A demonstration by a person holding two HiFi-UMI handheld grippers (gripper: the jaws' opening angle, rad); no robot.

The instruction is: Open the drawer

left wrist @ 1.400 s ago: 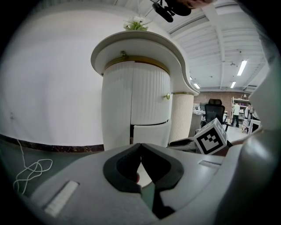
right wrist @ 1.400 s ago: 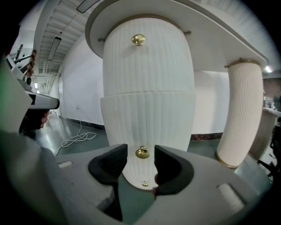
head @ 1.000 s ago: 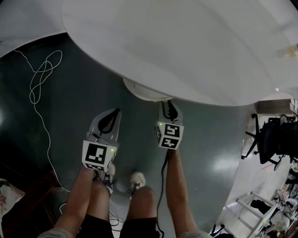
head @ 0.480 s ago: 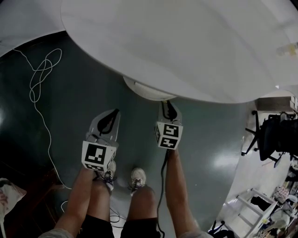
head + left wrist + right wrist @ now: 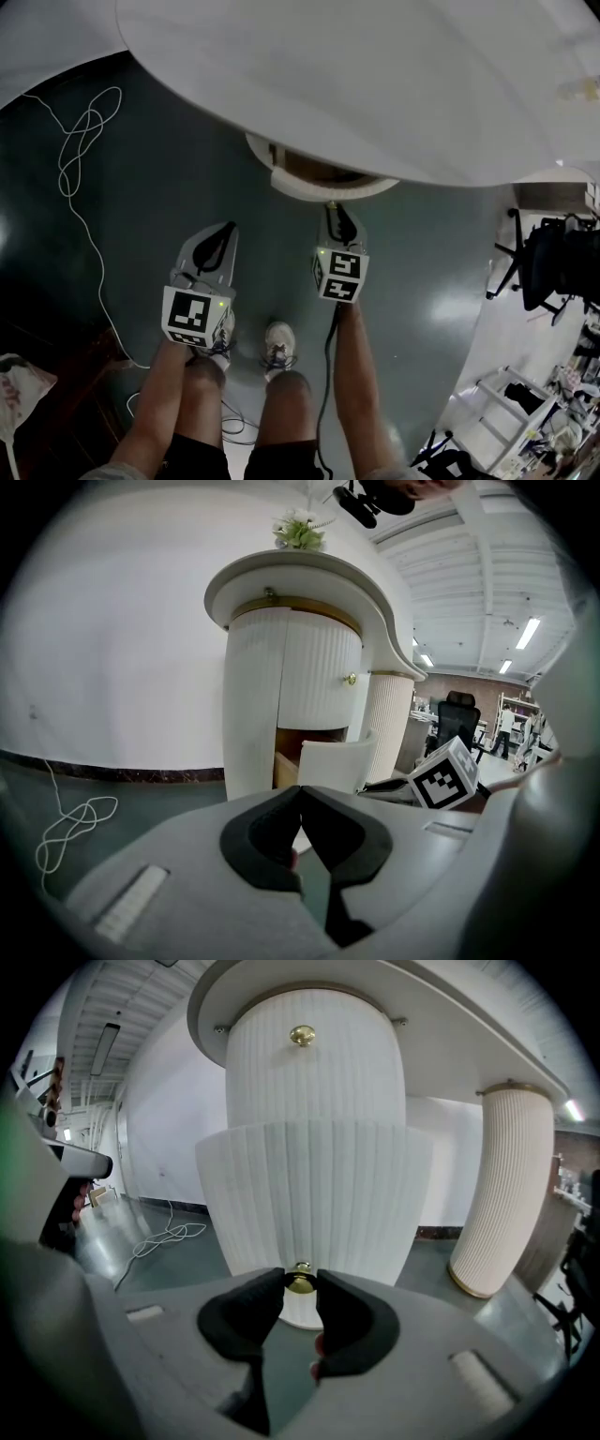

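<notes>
A white fluted drawer (image 5: 319,178) sticks out from under the curved white table top (image 5: 375,84), its wooden inside showing. In the right gripper view the drawer front (image 5: 314,1194) fills the middle, and my right gripper (image 5: 300,1283) is shut on its small brass knob (image 5: 300,1280). In the head view the right gripper (image 5: 331,206) points at the drawer's near face. My left gripper (image 5: 232,226) hangs beside it to the left, away from the drawer, with its jaws shut and empty (image 5: 300,791). The drawer (image 5: 333,759) also shows from the side in the left gripper view.
A second brass knob (image 5: 301,1035) sits on the fluted cabinet above the drawer. A white cable (image 5: 80,150) loops over the dark floor at the left. A fluted column (image 5: 506,1194) stands to the right. An office chair (image 5: 553,272) is far right. The person's shoes (image 5: 277,356) are below the grippers.
The drawer has slid further out from under the table top, and its wooden inside now shows. Both grippers have moved back toward the person, the right one still on the knob.
</notes>
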